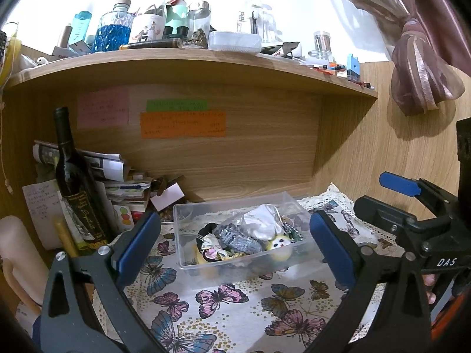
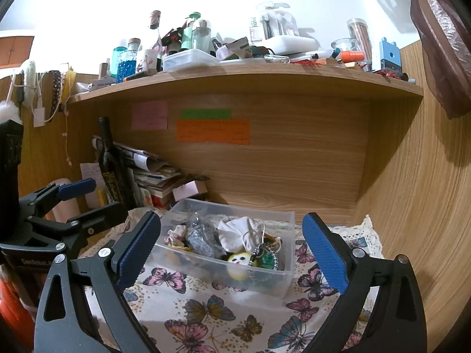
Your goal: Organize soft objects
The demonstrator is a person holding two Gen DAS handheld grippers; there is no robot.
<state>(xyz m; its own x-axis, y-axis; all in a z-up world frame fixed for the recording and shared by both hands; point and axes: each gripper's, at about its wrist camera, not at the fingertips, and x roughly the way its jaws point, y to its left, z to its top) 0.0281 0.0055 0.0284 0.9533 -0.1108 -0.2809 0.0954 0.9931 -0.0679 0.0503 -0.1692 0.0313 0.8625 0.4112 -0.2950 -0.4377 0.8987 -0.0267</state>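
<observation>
A clear plastic box (image 1: pixel 188 261) (image 2: pixel 290 226) stands on the butterfly cloth (image 1: pixel 223 303) (image 2: pixel 206 309). It holds several soft things: a white cloth pouch (image 1: pixel 262 225) (image 2: pixel 235 234), a grey glittery piece (image 1: pixel 241 239) (image 2: pixel 201 236), a yellow plush face (image 1: pixel 279 245) (image 2: pixel 240 263), scrunchies and a bead chain. My left gripper (image 1: pixel 235 250) is open and empty, jaws on either side of the box, a little in front. My right gripper (image 2: pixel 232 253) is open and empty, likewise in front of the box. The right gripper also shows in the left wrist view (image 1: pixel 397 185).
A dark wine bottle (image 1: pixel 76 188) (image 2: pixel 113 164) and stacked papers (image 1: pixel 117 176) stand at the left under a wooden shelf (image 1: pixel 191 64) crowded with bottles. Sticky notes (image 1: pixel 182 125) hang on the back panel. A tied curtain (image 1: pixel 421 67) hangs at right.
</observation>
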